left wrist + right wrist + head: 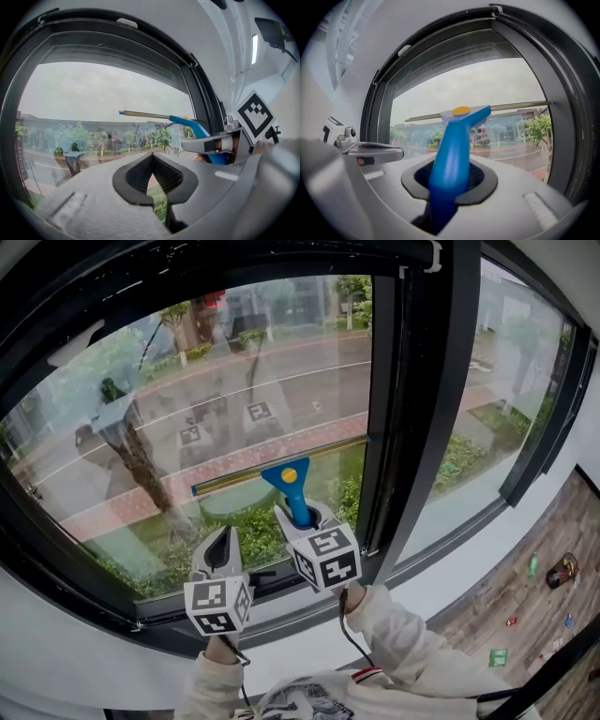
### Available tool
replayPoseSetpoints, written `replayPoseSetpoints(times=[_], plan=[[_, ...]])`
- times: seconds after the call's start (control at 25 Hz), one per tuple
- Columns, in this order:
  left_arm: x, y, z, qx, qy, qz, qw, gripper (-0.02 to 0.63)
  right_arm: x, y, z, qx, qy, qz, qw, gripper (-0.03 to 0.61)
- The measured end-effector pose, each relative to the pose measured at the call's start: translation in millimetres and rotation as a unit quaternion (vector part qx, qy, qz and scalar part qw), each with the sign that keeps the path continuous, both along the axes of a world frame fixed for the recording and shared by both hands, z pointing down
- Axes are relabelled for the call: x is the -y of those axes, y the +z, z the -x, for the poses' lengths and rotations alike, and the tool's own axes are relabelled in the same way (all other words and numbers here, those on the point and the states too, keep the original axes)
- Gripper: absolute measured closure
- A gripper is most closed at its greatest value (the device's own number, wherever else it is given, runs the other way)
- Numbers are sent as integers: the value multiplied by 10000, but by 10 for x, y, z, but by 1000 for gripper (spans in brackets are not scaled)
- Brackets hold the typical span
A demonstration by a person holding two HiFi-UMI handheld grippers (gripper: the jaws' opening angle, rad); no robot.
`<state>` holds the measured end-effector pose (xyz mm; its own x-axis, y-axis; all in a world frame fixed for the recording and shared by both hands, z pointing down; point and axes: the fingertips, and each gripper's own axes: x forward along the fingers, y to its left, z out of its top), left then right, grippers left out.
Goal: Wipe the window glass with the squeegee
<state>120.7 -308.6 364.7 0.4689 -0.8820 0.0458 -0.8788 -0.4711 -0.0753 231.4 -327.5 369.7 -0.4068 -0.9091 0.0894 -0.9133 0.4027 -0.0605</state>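
Right tongs [449,180] upright, clamping squeegee [457,136]; left tongs [151,173] closed.

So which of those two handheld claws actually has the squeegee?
The right gripper: its jaws clamp the blue squeegee by its handle. The left gripper, beside it, is shut on nothing.

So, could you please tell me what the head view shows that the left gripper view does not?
Only the head view shows the wooden floor with small scattered items, the person's right sleeve and the side window pane. Only the left gripper view looks into the left claw, whose jaws are together with nothing between them, and shows a ceiling light strip. Both show the squeegee held up to the window glass and the right claw gripping its blue handle.
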Motion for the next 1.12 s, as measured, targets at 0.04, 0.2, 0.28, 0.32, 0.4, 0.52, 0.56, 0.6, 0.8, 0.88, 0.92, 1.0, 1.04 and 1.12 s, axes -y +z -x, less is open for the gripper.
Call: replayPoseSetpoints(times=[0.04,0.2,0.28,0.32,0.4,0.52,0.56,0.6,0.8,0.88,0.92,1.0,1.04,1.12], plan=[[-3,54,3,4,-8,39,10000,614,-4,48,-3,-1,4,23,10000,491],[-25,268,-13,30,22,218,9998,614,-14,222,-10,-11,16,90,10000,491],[-44,358,-21,32,47,306,9995,614,-25,315,-13,-29,14,128,9999,491],[-56,401,-23,31,59,348,9994,613,-32,367,-15,-40,15,153,9999,491],[-75,482,-26,32,79,425,9991,614,-44,485,-19,-57,18,217,9997,489],[-92,606,-31,45,110,538,9985,614,-53,686,-20,-89,26,316,9995,491],[-104,649,-36,53,120,574,9983,614,-60,760,-20,-100,23,349,9993,491],[-120,690,-43,63,131,606,9981,614,-70,837,-21,-110,17,379,9992,491],[-155,838,-83,102,195,742,9970,614,-90,1157,-28,-170,14,511,9985,491],[-159,872,-93,111,207,787,9966,614,-96,1226,-22,-151,18,544,9984,491],[-160,883,-96,111,207,800,9965,614,-98,1248,-19,-131,18,551,9984,491],[-160,900,-98,103,203,820,9964,613,-96,1282,-14,-104,17,551,9984,491],[-159,909,-99,100,202,828,9963,614,-96,1300,-14,-101,15,552,9984,491],[-159,930,-103,97,206,848,9961,614,-97,1343,-18,-114,11,569,9983,491]])
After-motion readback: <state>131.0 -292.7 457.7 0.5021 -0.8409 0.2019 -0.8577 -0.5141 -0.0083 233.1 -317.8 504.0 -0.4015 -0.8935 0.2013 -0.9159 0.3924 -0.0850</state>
